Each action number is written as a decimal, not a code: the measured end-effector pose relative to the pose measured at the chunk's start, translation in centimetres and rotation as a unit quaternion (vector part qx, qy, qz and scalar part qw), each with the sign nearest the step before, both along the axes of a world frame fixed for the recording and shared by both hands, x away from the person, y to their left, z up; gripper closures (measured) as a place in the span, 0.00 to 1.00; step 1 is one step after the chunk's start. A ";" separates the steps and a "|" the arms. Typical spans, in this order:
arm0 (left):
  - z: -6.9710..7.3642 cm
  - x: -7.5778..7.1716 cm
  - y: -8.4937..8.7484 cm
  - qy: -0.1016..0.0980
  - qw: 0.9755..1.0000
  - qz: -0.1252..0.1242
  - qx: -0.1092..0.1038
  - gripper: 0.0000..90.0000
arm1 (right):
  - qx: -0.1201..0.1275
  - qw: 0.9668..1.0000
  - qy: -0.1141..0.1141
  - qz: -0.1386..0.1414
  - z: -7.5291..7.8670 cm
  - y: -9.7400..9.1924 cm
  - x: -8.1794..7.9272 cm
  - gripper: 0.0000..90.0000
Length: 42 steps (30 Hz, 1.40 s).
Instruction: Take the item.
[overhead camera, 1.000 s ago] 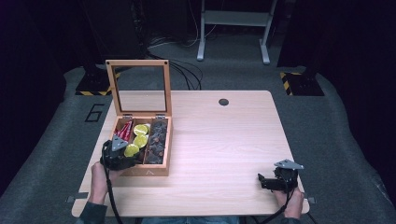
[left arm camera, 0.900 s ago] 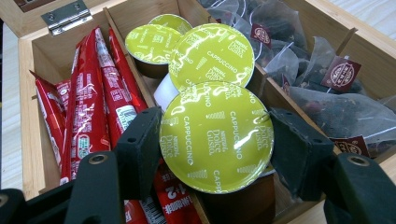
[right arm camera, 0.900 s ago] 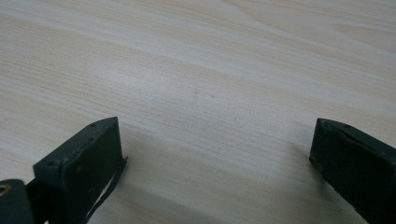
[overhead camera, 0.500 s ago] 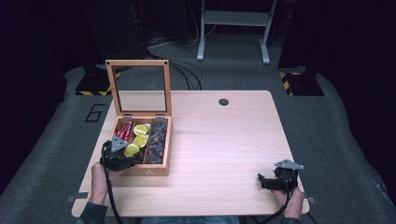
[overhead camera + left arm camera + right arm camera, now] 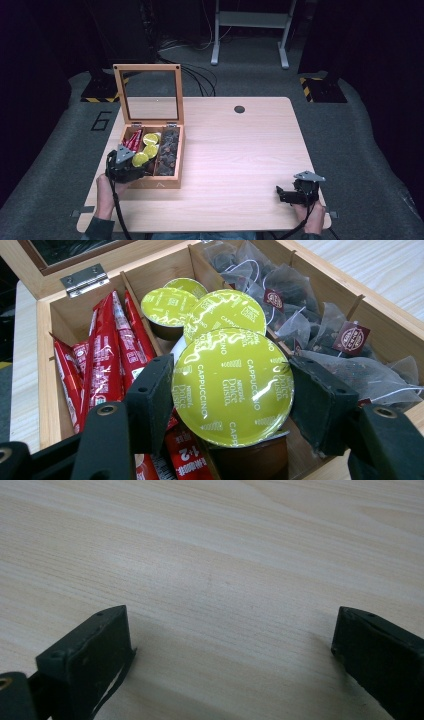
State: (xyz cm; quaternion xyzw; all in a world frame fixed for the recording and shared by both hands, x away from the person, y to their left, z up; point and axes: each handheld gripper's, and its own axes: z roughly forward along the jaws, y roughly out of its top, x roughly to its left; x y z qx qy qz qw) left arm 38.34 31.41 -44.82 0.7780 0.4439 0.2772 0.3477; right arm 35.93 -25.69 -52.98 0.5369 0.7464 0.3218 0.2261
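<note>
Cappuccino capsule (image 5: 232, 387): a lime-green foil-lidded pod, positioned at the near end of the middle compartment of the open wooden box (image 5: 167, 181), which stands on the left side of the desk (image 5: 240, 150). The left hand-held gripper (image 5: 232, 400) is closed on this capsule, one black pad against each side of its rim. The step in hand appears to be extraction of the capsule from the box. The next move calls for a straight vertical lift that clears the box wall and leaves the adjacent capsules (image 5: 225, 310) and red sachets (image 5: 107, 355) undisturbed. The right hand-held gripper (image 5: 230, 650) rests near the right front of the desk, jaws wide apart, nothing between them. Legible markings: the lid reads "CAPPUCCINO" and "NESCAFÉ Dolce Gusto"; a sachet shows "1+2". The tea bags (image 5: 300, 310) in the third compartment carry dark red tags whose lettering is too small to read.
</note>
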 end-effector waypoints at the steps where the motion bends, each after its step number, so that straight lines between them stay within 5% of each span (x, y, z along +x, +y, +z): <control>1: 0.1 0.0 0.0 -0.001 1.000 0.000 0.001 0.42 | 0.000 1.000 0.000 0.001 0.0 0.0 0.0 0.02; 42: 2.9 0.6 -3.7 -0.034 0.998 -0.060 -0.002 0.42 | 0.000 1.000 -0.001 -0.002 0.0 0.0 0.0 0.02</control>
